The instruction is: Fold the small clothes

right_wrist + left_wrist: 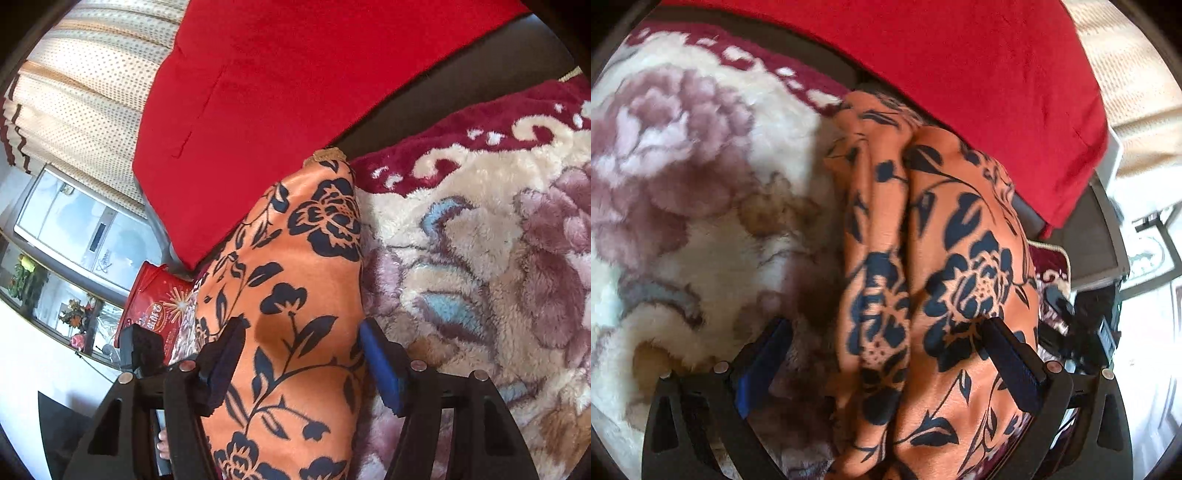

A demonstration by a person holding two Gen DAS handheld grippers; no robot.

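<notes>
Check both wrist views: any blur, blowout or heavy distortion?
Left wrist: motion-blurred orange floral cloth and blanket, blown-out right edge, dark fisheye corners. Right wrist: sharper, cloth crisp, white overexposed patch lower left, curtain bent by the lens.

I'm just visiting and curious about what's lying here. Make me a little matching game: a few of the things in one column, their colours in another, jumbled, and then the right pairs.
Things:
1. garment
2. cushion
3. blanket
4. curtain

Colours:
A. plain bright red
B. cream with small dots and tan stripes
C. orange with dark navy flowers
D. fluffy cream with mauve flowers and a maroon border

Pairs: 1-C, 2-A, 3-D, 4-B
</notes>
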